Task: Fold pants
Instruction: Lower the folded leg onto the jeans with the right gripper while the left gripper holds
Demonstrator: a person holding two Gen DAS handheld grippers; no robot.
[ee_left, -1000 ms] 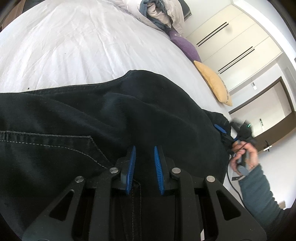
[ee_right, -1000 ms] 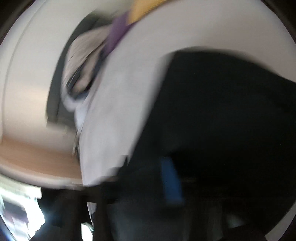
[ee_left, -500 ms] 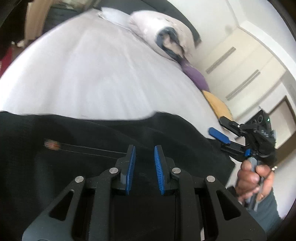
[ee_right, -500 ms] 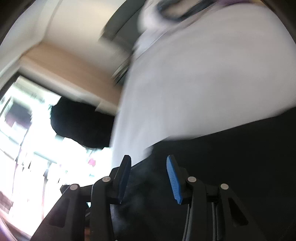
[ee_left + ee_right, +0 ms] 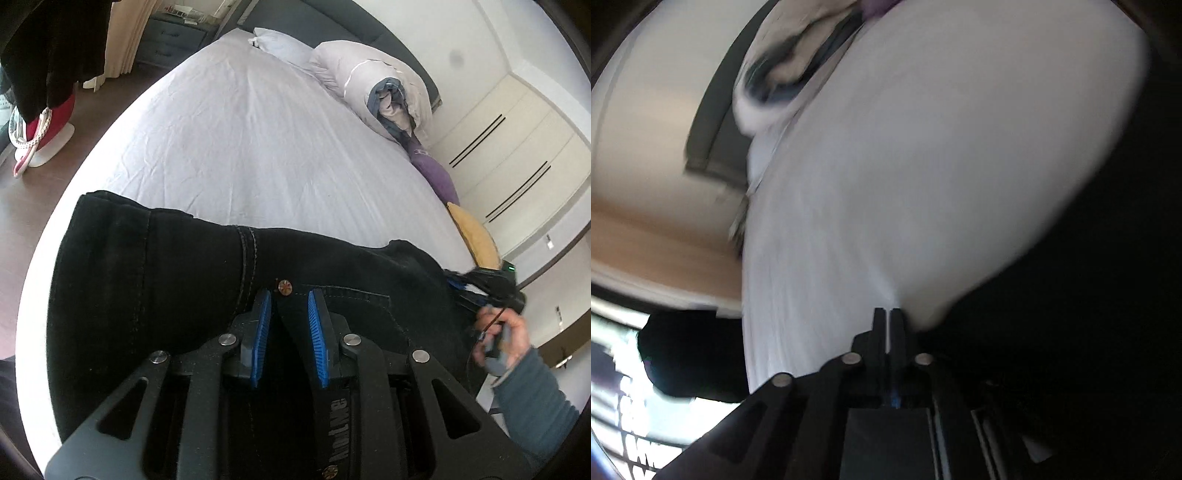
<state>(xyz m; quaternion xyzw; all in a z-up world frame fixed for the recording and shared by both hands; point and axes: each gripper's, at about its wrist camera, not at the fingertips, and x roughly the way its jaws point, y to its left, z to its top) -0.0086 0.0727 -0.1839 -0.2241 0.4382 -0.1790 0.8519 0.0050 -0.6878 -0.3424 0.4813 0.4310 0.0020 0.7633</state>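
Black denim pants (image 5: 147, 280) lie bunched on the near part of a white bed sheet (image 5: 240, 140). My left gripper (image 5: 286, 299) is open, its blue-padded fingers (image 5: 263, 317) over the pants beside a copper rivet (image 5: 285, 286) and a pocket seam. My right gripper (image 5: 480, 286) shows at the pants' right edge, held by a hand. In the blurred right wrist view my right gripper (image 5: 887, 314) has its jaws together with nothing seen between them. The pants (image 5: 1089, 295) fill the right side there, beside the sheet (image 5: 923, 166).
A rolled white duvet (image 5: 384, 92) and a pillow (image 5: 280, 44) lie at the bed's head. A purple cushion (image 5: 436, 173) and a yellow cushion (image 5: 474, 236) lie along the right edge. Wardrobe doors (image 5: 517, 147) stand beyond. A stand with dark clothes (image 5: 44, 55) stands on the floor at left.
The left gripper has pulled back and tilted up, so more of the bed shows. The right gripper has gone from open to shut and now touches the pants' right edge.
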